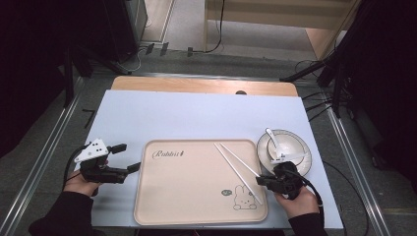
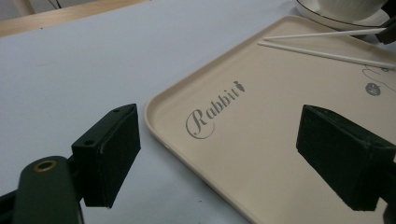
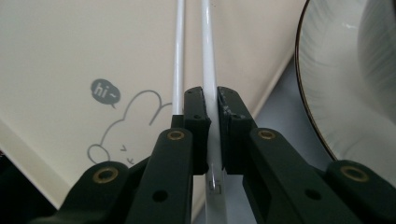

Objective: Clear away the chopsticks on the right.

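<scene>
- Chopsticks: two white chopsticks (image 1: pixel 239 169) lie on the beige tray (image 1: pixel 187 196), in its right half, running from near the far edge down to the rabbit drawing (image 1: pixel 244 197) at the near right corner.
- One chopstick (image 3: pixel 209 84) sits between the two black jaws of the right gripper (image 3: pixel 211 109), which are closed on it near its thick end; the other chopstick (image 3: pixel 179 60) lies just beside the jaws, outside them.
- The right gripper view shows this grip clearly; in the high view the right gripper (image 1: pixel 265 181) is at the tray's right edge, but the contact is too small to see there.
- The bowl (image 1: pixel 284 150) with a white spoon (image 1: pixel 274 142) stands on the table (image 1: pixel 196 115) just beside the tray's far right corner.
- The left gripper (image 1: pixel 127 157) is near the tray's left edge, jaws wide apart and holding nothing.
- The left gripper view shows the word "Rabbit" (image 2: pixel 215 106) on the tray between its jaws.
</scene>
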`<state>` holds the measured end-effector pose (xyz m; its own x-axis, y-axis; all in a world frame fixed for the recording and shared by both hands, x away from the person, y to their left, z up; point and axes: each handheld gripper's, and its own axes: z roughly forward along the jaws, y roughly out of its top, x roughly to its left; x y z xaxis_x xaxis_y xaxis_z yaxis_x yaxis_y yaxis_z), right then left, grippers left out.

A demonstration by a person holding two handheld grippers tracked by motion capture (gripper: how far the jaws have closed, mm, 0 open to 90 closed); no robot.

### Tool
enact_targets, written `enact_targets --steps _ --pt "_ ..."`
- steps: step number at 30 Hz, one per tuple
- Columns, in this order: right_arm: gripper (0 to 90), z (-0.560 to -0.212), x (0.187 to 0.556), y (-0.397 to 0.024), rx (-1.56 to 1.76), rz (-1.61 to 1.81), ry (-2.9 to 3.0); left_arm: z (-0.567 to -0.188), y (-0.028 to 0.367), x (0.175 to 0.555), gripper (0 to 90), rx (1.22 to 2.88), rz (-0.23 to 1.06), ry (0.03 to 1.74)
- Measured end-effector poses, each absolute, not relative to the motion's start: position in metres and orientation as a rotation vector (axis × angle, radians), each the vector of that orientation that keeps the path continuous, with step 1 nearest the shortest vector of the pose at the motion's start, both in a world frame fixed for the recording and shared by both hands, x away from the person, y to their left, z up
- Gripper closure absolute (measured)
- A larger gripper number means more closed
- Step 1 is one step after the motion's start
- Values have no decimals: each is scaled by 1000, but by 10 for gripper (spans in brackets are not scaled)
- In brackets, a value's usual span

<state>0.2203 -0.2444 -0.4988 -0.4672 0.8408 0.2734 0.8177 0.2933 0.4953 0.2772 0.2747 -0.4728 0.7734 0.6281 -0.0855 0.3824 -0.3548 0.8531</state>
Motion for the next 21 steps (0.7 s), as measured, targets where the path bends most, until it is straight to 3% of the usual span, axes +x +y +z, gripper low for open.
enact_targets --steps 21 --pt "826 -518 223 -221 1560 863 2526 -473 274 278 142 1990 317 757"
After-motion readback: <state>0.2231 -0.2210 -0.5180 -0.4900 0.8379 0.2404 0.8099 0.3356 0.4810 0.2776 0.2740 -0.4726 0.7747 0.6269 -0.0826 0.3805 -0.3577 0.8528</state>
